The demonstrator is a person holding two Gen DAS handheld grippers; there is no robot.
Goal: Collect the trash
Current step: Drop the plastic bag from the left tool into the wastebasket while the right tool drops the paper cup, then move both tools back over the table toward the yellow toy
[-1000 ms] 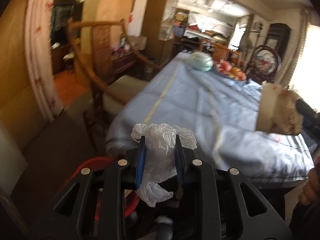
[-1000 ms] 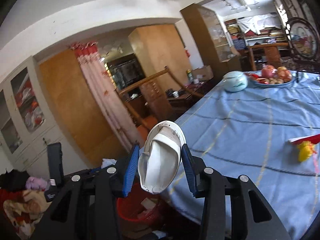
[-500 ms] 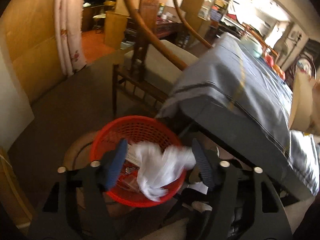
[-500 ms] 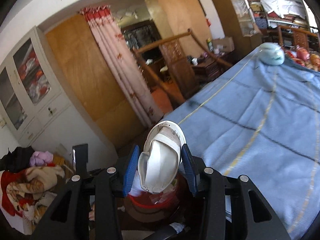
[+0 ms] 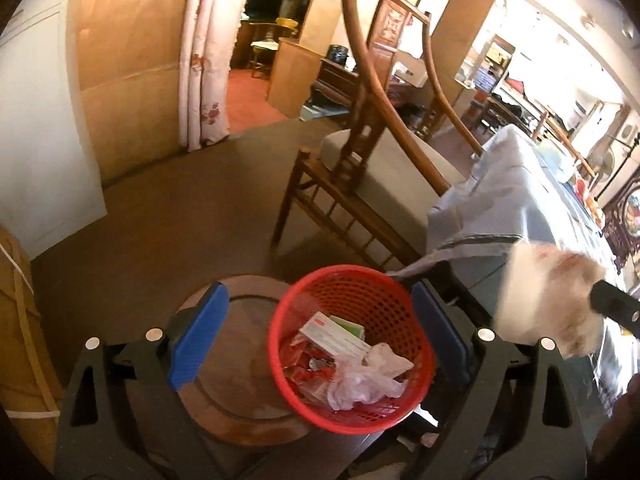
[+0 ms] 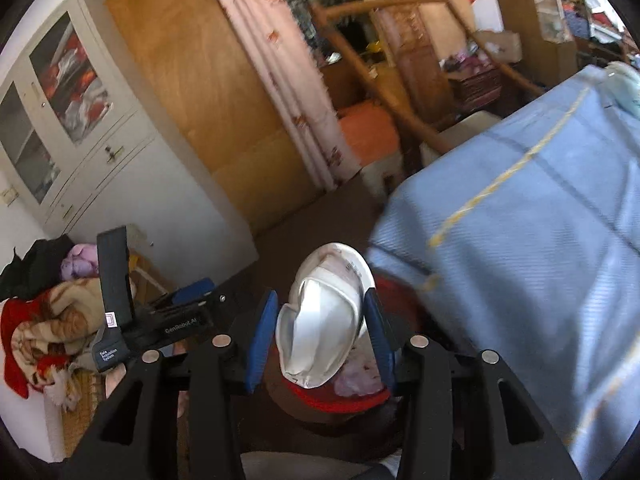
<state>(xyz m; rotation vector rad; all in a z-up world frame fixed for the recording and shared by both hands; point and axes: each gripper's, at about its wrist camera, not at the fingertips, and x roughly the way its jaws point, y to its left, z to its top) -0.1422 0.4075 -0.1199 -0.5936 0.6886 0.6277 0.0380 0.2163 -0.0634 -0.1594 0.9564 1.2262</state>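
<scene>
Your left gripper (image 5: 316,336) hangs over the round red plastic mesh basket (image 5: 348,344) with its blue pads spread wide and nothing between them; the basket's rim sits inside that gap with room on both sides. In the basket lies the crumpled, thin white plastic bag (image 5: 364,380), resting against a flat white carton with a red mark (image 5: 334,334) and other small scraps. The basket stands on a round dark wooden stool top (image 5: 240,364), near its right edge. Just beyond the basket, the draped corner of the blue woven tablecloth (image 5: 500,208) hangs close to the far rim, and the curved-back wooden chair with a pale cushion (image 5: 372,160) stands behind it; to the left the brown floor (image 5: 160,220) lies open as far as the pink flowered curtain (image 5: 204,60). Your right gripper (image 6: 320,332) is closed on the squashed white paper cup (image 6: 324,312), its sides creased flat between the blue pads, the rim pointing up and away. In the right wrist view the cup sits above the red basket's rim, with the blue cloth's edge just to its right and your left gripper's black body to its left. In the left wrist view the cup is a pale blur at the right edge.
</scene>
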